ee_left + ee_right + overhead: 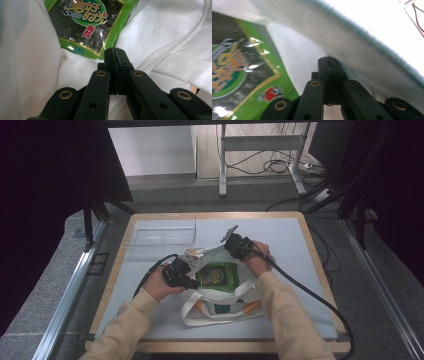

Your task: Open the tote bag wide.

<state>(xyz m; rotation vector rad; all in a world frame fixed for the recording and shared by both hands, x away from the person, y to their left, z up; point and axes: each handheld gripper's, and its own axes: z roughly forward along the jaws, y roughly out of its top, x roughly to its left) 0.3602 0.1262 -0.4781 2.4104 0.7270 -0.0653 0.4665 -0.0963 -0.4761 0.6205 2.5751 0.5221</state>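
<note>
At the left of the high view, the left gripper (187, 281) lies at the near-left edge of the white tote bag (220, 312). In the left gripper view its jaws are pressed together. White cloth lies under and around the tips, but whether a fold is pinched between them cannot be told. Its placement suggests that it pins or steadies this side of the bag mouth.

At the centre, the green seaweed snack packet (218, 276) lies flat in the opening of the bag, label up, between the two grippers. In the left gripper view the packet (86, 25) lies just beyond the closed tips, not touching them.

To the right, the right gripper (234, 245) stands at the far edge of the bag. Its jaws are likewise pressed together, just under a raised band of white cloth (367, 47); a grip on that cloth cannot be confirmed. The position appears to lift this edge so that the mouth stays open around the packet.

A clear plastic tray (162, 237) stands at the far left of the table, well apart from the bag. The table (285, 235) has a pale grey top with a wooden rim. Beyond it lie grey floor, a metal desk frame (260, 145) and loose cables.
</note>
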